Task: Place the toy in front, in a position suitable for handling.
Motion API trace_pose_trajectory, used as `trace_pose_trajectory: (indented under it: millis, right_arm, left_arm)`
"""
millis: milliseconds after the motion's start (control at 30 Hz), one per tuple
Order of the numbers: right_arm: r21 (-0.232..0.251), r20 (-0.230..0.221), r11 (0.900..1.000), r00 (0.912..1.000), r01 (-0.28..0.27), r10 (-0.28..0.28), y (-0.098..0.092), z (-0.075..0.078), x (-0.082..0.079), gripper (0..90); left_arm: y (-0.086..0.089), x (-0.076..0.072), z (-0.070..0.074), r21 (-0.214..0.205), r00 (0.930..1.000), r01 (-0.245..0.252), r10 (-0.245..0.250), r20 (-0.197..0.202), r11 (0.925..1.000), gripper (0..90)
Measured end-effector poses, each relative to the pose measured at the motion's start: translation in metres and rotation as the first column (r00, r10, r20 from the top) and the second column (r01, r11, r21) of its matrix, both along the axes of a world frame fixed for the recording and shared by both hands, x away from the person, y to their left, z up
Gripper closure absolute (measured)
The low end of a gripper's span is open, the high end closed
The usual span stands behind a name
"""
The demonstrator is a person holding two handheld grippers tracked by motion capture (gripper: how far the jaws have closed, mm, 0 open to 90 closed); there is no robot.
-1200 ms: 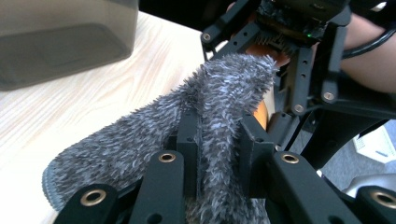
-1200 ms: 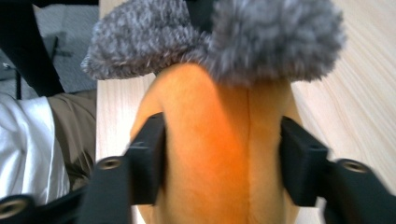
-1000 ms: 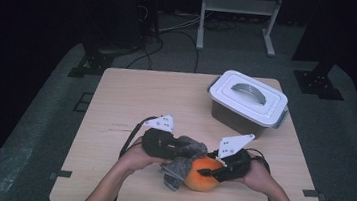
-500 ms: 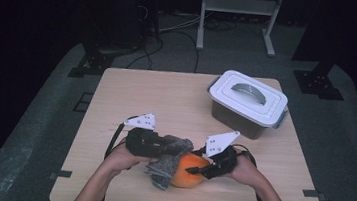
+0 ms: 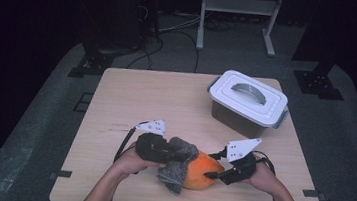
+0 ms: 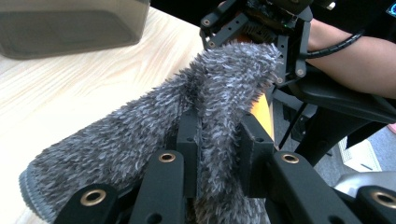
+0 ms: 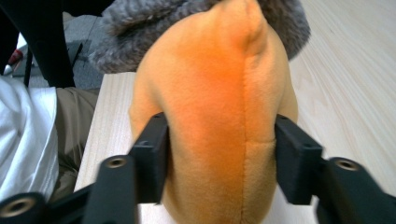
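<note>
Grey carpet floor (image 5: 37, 131), dark walls, white metal rack (image 5: 239, 6) behind.

The high view looks forward and down on the whole tabletop (image 5: 166, 99) from the person's side. Each gripper view sits very close behind its own jaws, facing the other; both share the orange plush (image 7: 215, 116) and grey fuzzy cloth (image 6: 140, 135).

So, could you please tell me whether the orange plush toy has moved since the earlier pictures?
Yes. In the high view the orange plush toy has shifted slightly toward the table's near edge and left, away from the lidded box.
</note>
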State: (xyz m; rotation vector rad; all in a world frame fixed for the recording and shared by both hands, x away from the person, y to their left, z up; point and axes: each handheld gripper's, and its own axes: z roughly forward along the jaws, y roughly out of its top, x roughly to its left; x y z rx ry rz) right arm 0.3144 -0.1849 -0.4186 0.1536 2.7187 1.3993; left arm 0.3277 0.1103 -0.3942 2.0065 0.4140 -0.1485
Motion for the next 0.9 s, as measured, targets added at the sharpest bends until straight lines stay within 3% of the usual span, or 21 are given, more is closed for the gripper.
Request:
trace_pose_trajectory:
  millis: [100,200,467,533,600,700,800,900]
  right_arm:
    - [-0.014,-0.050,0.9989,0.9978,0.044,-0.044,-0.002,0.002,0.000,29.5]
    - [-0.060,-0.079,0.9943,0.9925,0.089,-0.093,-0.002,0.010,-0.003,25.9]
    - [-0.066,-0.054,0.9857,0.9859,0.155,-0.159,0.009,0.028,-0.016,24.4]
    - [-0.084,-0.027,0.9834,0.9861,0.161,-0.164,0.014,0.029,-0.018,24.9]
    - [-0.093,-0.039,0.9818,0.9848,0.165,-0.169,0.018,0.025,-0.016,25.7]
    - [-0.086,-0.056,0.9853,0.9866,0.148,-0.153,0.018,0.017,-0.013,36.6]
    - [-0.056,0.012,0.9925,0.9941,0.108,-0.108,0.015,0.015,-0.014,48.1]
    - [-0.017,0.027,0.9987,0.9985,0.048,-0.047,0.012,0.014,-0.011,49.7]
  left_arm:
    - [-0.004,0.001,0.001,0.002,1.0000,0.002,-0.002,0.002,1.0000,73.5]
    - [-0.006,0.002,0.001,0.001,1.0000,-0.003,0.003,-0.001,1.0000,73.5]
    - [-0.016,-0.002,0.004,-0.001,0.9999,0.001,-0.001,0.016,1.0000,73.5]
    - [-0.019,-0.003,0.005,0.006,0.9997,0.007,-0.007,0.025,1.0000,73.4]
    - [-0.020,-0.004,0.005,0.014,0.9995,0.015,-0.015,0.027,0.9998,73.4]
    - [-0.019,-0.003,0.002,0.009,0.9997,0.015,-0.015,0.019,0.9998,73.4]
    - [-0.015,-0.002,0.005,-0.014,0.9998,0.002,-0.002,0.021,0.9999,73.4]
    - [-0.010,0.000,0.013,-0.045,0.9995,-0.008,0.009,0.030,0.9990,73.4]
